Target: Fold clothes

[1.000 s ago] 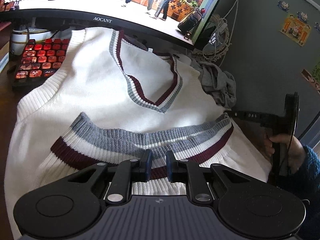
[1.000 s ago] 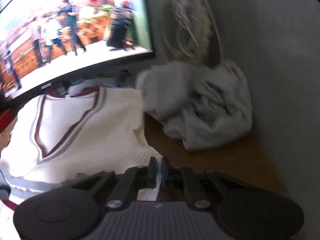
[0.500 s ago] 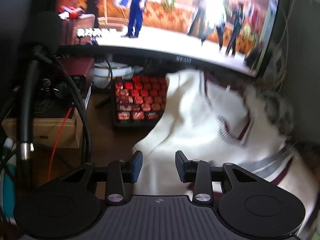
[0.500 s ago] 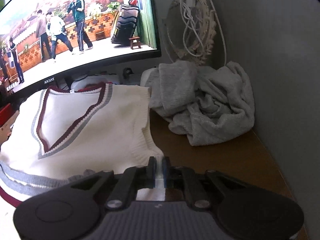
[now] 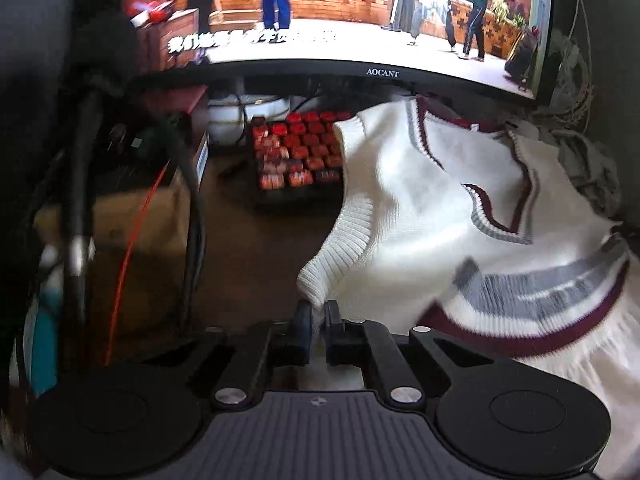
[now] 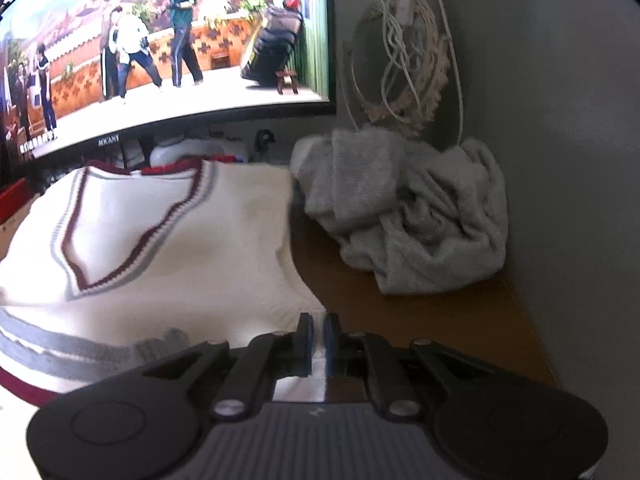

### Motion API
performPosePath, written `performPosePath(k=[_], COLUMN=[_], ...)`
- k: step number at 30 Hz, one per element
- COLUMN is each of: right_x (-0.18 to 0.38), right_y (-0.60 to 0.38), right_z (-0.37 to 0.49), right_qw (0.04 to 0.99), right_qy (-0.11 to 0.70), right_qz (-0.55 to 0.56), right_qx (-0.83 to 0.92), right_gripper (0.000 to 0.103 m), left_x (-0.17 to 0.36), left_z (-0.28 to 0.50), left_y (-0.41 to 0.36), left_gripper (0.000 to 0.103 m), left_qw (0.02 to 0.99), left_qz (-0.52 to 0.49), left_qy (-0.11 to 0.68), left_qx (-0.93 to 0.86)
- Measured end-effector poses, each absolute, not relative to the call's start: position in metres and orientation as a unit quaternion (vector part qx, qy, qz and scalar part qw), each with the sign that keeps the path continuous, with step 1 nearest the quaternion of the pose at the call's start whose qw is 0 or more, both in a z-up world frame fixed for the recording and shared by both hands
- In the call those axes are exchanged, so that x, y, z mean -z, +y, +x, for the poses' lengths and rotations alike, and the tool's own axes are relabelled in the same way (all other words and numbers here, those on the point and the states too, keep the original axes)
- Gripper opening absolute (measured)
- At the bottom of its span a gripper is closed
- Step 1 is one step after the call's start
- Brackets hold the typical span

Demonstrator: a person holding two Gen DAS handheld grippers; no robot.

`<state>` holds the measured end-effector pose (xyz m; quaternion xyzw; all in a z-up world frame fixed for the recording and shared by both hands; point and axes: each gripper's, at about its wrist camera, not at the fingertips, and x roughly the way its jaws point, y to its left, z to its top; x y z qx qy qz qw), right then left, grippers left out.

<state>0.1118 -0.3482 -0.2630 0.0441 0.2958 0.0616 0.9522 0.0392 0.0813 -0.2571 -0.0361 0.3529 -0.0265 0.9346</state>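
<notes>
- You are pinching the vest (image 5: 420, 216) at both side edges, so it looks as if you are readying it for a fold or a lift.
- The vest is lying on the bench (image 6: 420, 320), V-neck up, its striped hem doubled over the body, partly covering the keyboard (image 5: 296, 156).
- Your left hand-held gripper (image 5: 316, 322) is clamping the ribbed armhole edge, held low and level.
- Your right hand-held gripper (image 6: 318, 334) is clamping the opposite edge, pointing toward the towel (image 6: 420, 216).

Upper frame: curved monitor (image 5: 360, 20). Below it: red-keyed keyboard (image 5: 298, 152). Left edge: microphone (image 5: 102, 52). Right, against wall: crumpled grey cloth (image 6: 404, 212).
</notes>
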Motion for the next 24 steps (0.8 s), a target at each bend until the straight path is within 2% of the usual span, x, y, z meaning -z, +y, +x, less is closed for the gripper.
performPosePath(k=[2, 4, 6, 9, 13, 16, 20, 24], right_x=[0.261, 0.258, 0.235, 0.196, 0.167, 0.169, 0.187, 0.207], right_y=[-0.348, -0.347, -0.344, -0.313, -0.236, -0.161, -0.090, -0.062], right_z=[0.111, 0.110, 0.110, 0.115, 0.131, 0.158, 0.198, 0.239], right_qw=[0.952, 0.953, 0.960, 0.960, 0.927, 0.886, 0.840, 0.793], right_qy=[0.296, 0.297, 0.273, 0.234, 0.185, 0.163, 0.128, 0.163], right_qz=[0.037, 0.030, 0.021, 0.001, -0.043, -0.120, -0.254, -0.303], right_qx=[-0.062, -0.062, -0.067, -0.155, -0.323, -0.417, -0.461, -0.502], right_gripper=[0.007, 0.019, 0.026, 0.027, 0.044, 0.044, 0.041, 0.041], left_x=[0.257, 0.255, 0.253, 0.247, 0.246, 0.254, 0.259, 0.261], left_z=[0.029, 0.025, 0.024, 0.025, 0.029, 0.034, 0.034, 0.034], left_y=[0.082, 0.083, 0.085, 0.089, 0.087, 0.086, 0.085, 0.089], left_gripper=[0.008, 0.011, 0.014, 0.014, 0.019, 0.019, 0.020, 0.020], left_qw=[0.934, 0.938, 0.942, 0.946, 0.948, 0.946, 0.947, 0.944], left_qz=[-0.049, -0.043, -0.044, -0.056, -0.052, -0.051, -0.050, -0.067], left_qy=[0.352, 0.342, 0.332, 0.317, 0.306, 0.314, 0.310, 0.312], left_qx=[0.033, 0.027, 0.025, 0.030, 0.062, 0.067, 0.072, 0.079])
